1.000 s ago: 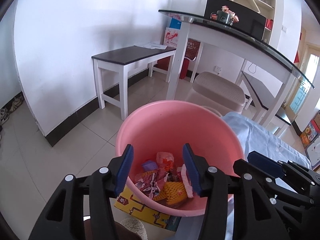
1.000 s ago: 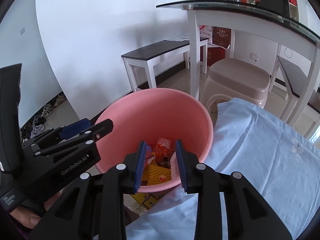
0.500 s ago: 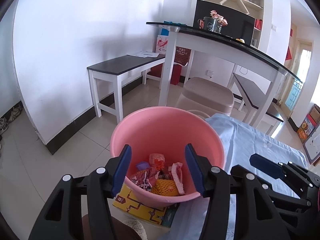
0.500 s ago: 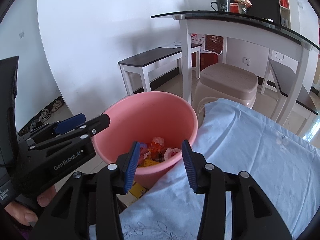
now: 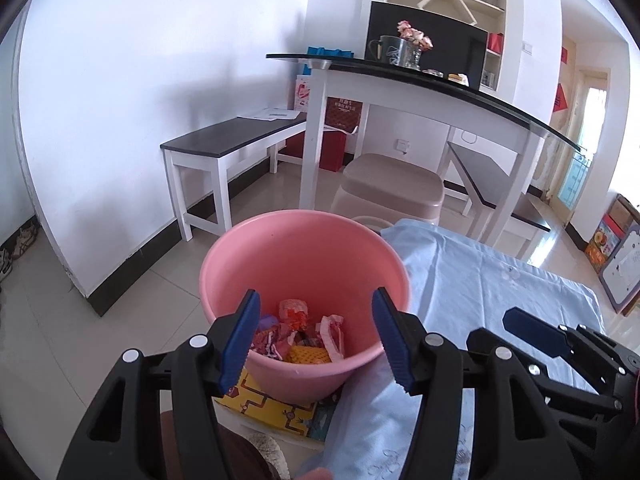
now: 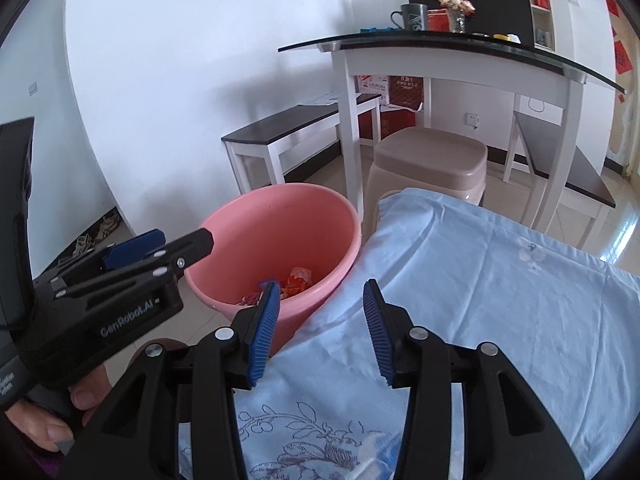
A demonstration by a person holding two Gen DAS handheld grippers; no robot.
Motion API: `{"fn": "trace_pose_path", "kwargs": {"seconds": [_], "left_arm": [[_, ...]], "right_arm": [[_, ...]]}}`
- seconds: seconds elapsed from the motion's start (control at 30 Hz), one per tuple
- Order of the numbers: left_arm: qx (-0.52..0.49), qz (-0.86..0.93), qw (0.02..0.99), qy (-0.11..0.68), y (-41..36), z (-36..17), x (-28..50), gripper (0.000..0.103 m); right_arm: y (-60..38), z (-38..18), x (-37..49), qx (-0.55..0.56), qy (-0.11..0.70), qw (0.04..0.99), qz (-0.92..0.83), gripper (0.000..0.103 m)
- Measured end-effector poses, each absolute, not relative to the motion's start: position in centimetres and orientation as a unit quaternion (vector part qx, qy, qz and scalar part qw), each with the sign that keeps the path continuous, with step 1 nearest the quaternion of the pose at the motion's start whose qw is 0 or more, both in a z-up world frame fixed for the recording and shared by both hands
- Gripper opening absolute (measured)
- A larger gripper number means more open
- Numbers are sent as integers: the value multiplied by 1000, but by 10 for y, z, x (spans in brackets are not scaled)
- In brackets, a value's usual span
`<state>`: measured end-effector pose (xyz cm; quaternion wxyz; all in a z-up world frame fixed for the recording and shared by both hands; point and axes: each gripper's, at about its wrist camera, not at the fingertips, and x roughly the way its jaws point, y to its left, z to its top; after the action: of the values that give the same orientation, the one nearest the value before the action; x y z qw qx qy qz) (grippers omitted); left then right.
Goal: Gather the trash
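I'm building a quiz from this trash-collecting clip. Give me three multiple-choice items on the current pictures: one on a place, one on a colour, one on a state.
1. Where do the wrappers lie?
A. on the blue cloth
B. at the bottom of the bucket
C. on the stool

2. What colour is the bucket?
A. pink
B. green
C. white

3. What is the left gripper doing?
A. clamping a wrapper
B. gripping the bucket's rim
C. standing open with nothing between its jaws

Answers:
1 B, the wrappers sit heaped inside the bucket.
2 A, its wall and rim are pink.
3 C, its blue pads stand wide apart with nothing held between them.
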<state>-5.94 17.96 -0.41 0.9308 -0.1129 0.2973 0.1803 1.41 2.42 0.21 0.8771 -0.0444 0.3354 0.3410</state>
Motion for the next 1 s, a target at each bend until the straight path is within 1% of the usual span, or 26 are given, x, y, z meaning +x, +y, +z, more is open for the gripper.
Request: {"fn": "trace_pose_path", "kwargs": {"seconds": [0.5,1.0], "left_arm": [[-92,167,939,285,141,9,-82,57],[-80,162,942,283,124,13,-86,57]], "right_arm": [[-7,6,-11,-39,313,892,324,44],[-21,5,-21,-37,311,896,315,44]]}}
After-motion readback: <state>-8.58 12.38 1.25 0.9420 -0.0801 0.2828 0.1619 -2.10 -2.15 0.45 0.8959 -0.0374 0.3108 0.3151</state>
